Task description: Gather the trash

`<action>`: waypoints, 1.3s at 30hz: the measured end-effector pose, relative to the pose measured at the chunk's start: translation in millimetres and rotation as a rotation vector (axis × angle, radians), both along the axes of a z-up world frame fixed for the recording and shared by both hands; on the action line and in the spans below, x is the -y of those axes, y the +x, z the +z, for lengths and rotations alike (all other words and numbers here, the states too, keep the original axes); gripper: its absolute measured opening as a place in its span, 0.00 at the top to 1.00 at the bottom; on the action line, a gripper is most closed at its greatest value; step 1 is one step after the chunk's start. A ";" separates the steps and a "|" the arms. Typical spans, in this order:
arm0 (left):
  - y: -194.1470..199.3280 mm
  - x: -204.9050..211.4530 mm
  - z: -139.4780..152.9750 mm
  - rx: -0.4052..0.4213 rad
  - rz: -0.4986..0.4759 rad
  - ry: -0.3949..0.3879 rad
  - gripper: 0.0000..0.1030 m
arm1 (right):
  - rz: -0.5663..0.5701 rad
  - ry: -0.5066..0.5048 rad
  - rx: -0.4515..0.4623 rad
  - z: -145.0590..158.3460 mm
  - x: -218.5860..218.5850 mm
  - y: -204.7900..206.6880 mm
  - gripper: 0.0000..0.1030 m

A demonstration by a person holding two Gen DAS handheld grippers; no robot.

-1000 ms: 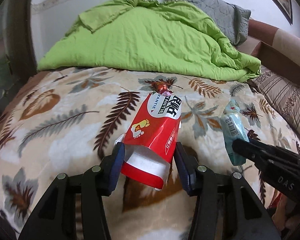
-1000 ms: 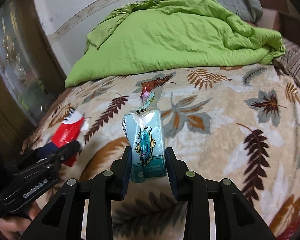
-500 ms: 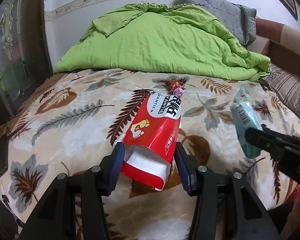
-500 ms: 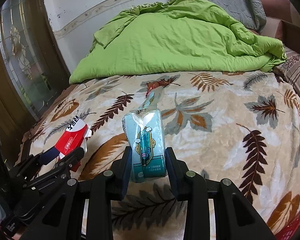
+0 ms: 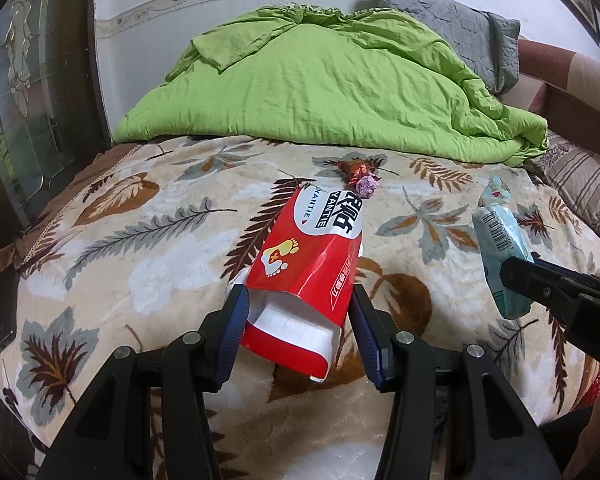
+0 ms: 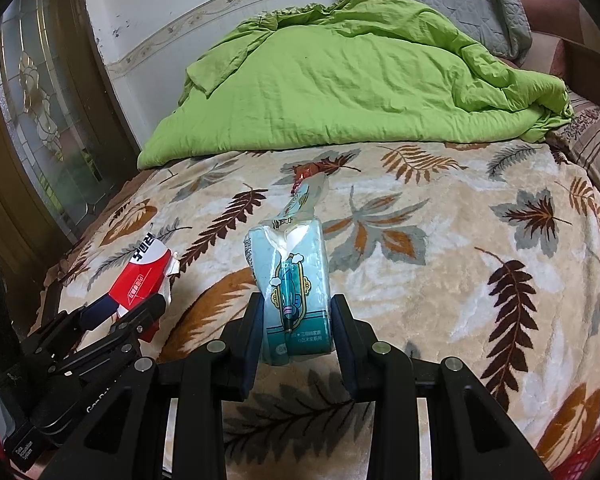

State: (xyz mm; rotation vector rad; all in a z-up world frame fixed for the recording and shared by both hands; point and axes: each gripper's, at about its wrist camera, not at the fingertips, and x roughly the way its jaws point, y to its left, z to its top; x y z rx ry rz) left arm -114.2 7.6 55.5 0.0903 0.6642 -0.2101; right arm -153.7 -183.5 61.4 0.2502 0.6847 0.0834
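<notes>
My left gripper [image 5: 298, 322] is shut on a red and white paper box [image 5: 312, 264], held above the bed. The box also shows in the right wrist view [image 6: 142, 276]. My right gripper [image 6: 296, 330] is shut on a light blue tissue pack [image 6: 294, 288], which also shows at the right of the left wrist view [image 5: 500, 248]. A small red and pink candy wrapper [image 5: 360, 176] lies on the leaf-patterned blanket [image 5: 140, 240], beyond both held items; in the right wrist view only its red tip [image 6: 306, 170] shows above the pack.
A green duvet [image 5: 320, 84] is heaped at the back of the bed, with a grey pillow [image 5: 460, 28] behind it. A striped cushion [image 5: 580, 184] lies at the right. A glass-panelled door [image 6: 40, 120] stands at the left. A dark phone [image 5: 2, 312] lies at the bed's left edge.
Both grippers have pulled back and risen from the bed, each keeping its item. The candy wrapper has stayed on the blanket.
</notes>
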 end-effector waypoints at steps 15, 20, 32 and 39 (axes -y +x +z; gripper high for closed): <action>-6.0 2.4 2.3 0.024 -0.006 0.013 0.51 | -0.004 0.001 0.005 -0.1 1.2 -0.9 0.65; -7.1 2.9 2.6 0.024 -0.005 0.013 0.51 | -0.003 0.002 0.005 -0.1 1.4 -1.0 0.65; -8.2 3.7 2.4 0.025 -0.005 0.014 0.51 | -0.003 0.002 0.006 -0.1 2.4 -1.0 0.65; -9.2 4.6 3.0 0.027 -0.005 0.015 0.51 | -0.001 0.003 0.005 0.0 2.8 -1.2 0.65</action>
